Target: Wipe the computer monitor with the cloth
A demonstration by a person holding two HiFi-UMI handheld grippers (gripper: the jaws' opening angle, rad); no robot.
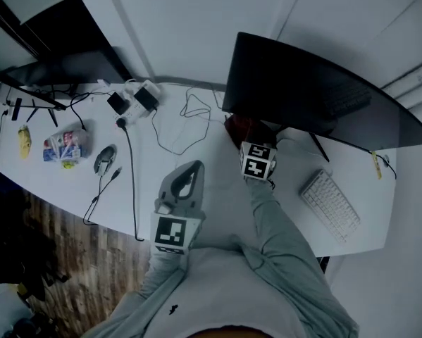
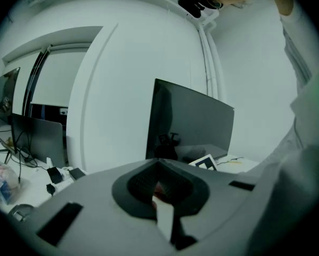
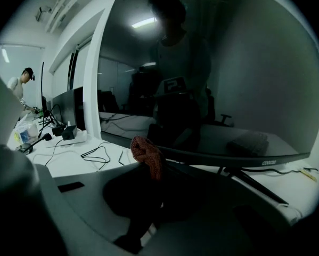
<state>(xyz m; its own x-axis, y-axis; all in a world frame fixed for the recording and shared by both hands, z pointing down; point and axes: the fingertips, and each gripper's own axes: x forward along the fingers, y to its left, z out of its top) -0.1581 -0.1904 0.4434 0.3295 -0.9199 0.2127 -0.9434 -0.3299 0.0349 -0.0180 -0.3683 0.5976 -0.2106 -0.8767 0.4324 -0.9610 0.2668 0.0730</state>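
White desk (image 1: 212,162) carries monitor (image 1: 302,90), keyboard (image 1: 330,204), mouse (image 1: 105,159), power strip (image 1: 137,101) and cables (image 1: 129,182).

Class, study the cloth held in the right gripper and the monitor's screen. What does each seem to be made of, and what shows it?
Cloth: a soft textile, perhaps terry or microfibre; its red-orange surface is nubbly, matt and bunched into folds.
Monitor screen: a hard, glossy dark panel, glass or plastic, cannot tell which; it mirrors the person and a ceiling light.

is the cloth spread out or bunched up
Bunched up: the red-orange knitted cloth is a crumpled wad pinched between the shut jaws of the right gripper, with no flat part spread out.
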